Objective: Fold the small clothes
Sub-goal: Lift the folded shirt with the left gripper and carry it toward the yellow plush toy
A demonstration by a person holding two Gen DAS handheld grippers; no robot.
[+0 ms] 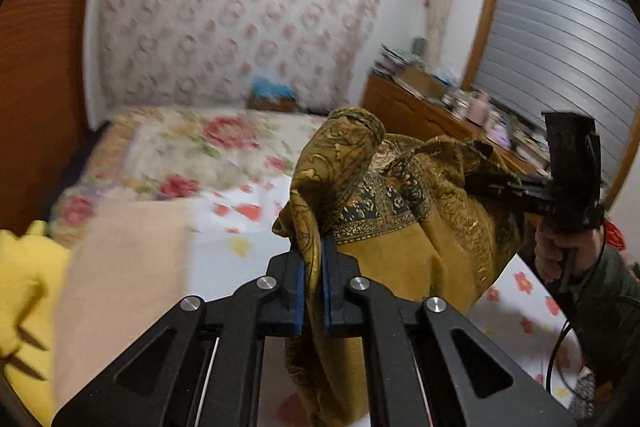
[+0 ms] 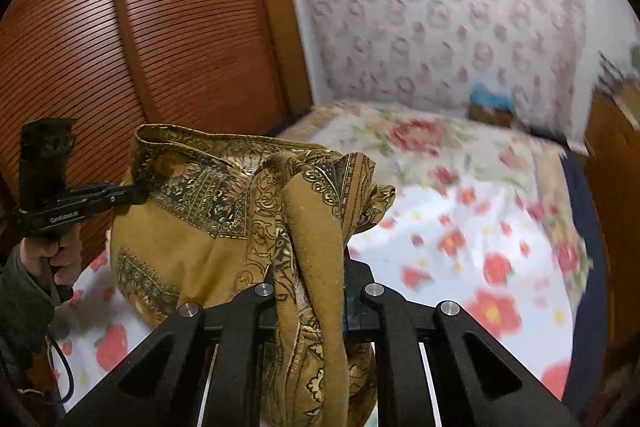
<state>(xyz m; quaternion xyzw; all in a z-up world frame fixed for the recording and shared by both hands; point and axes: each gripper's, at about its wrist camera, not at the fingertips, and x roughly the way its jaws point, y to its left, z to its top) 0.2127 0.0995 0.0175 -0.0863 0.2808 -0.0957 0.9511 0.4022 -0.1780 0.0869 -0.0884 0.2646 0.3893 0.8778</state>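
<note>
A mustard-yellow cloth (image 1: 404, 227) with dark paisley borders hangs in the air between both grippers, above the flowered bed sheet (image 1: 236, 227). My left gripper (image 1: 314, 259) is shut on one bunched edge of it, the fabric pinched between the blue pads. My right gripper (image 2: 310, 279) is shut on another bunched edge (image 2: 316, 227) that spills over its fingers. In the left wrist view the right gripper (image 1: 480, 185) shows at the right, gripping the cloth, a hand (image 1: 560, 255) on its handle. In the right wrist view the left gripper (image 2: 132, 193) shows at the left, also on the cloth.
A beige folded cloth (image 1: 120, 287) and a yellow item (image 1: 24, 287) lie at the left. A rose-patterned quilt (image 1: 200, 147) lies further up the bed. A padded headboard (image 1: 240, 11), a wooden slatted wardrobe (image 2: 120, 47) and a cluttered wooden desk (image 1: 420, 107) surround the bed.
</note>
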